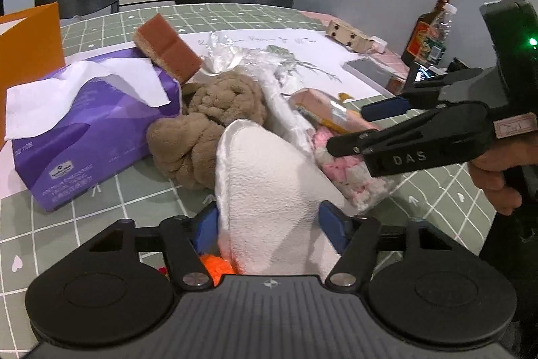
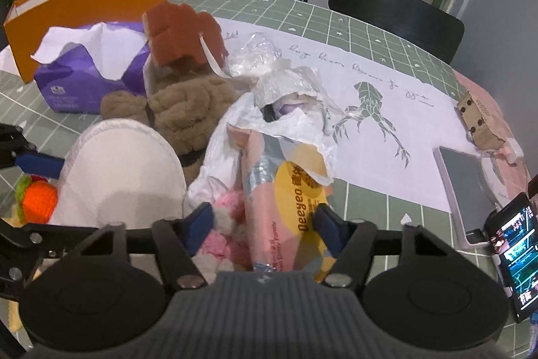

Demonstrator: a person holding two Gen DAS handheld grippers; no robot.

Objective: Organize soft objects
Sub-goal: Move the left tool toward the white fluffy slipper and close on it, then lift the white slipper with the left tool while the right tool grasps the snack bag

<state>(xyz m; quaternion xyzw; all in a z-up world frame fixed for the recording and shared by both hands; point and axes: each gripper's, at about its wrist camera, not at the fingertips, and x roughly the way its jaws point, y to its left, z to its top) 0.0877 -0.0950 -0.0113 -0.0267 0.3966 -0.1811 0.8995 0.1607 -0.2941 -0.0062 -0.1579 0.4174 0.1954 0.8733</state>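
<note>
A pile of soft goods crowds a worktop [image 1: 101, 217] covered in a green checked cloth, with a white slipper [image 1: 269, 197] as the marker at its near edge. The left tongs [image 1: 269, 224] straddle the slipper's heel, blue pads [image 1: 331, 221] pressed against both sides of the white fabric, grasping it. Just right of the slipper, the right tongs [image 2: 262, 224] sit astride a pink and yellow wipes packet [image 2: 289, 207], the right pad touching the packet's side; whether they truly pinch it cannot be told, as the left pad lies against a bag of pink and white marshmallow-like pieces [image 2: 222, 238] beside the packet. A person's hand [image 1: 504, 170] grips the right tool's handle in the left wrist view. Behind the slipper lies a bunched brown plush cloth [image 1: 215, 110]; behind and left of it, a purple tissue pack [image 1: 84, 130] with a white sheet pulled up, and a rust-coloured sponge [image 1: 168, 49] leaning on the pack's top. A crumpled white plastic bag [image 2: 289, 90] spreads behind the packet. An orange knitted toy [image 2: 37, 201] peeks out at the slipper's left in the right wrist view. An orange box [image 2: 87, 5] stands behind the tissue pack.
</note>
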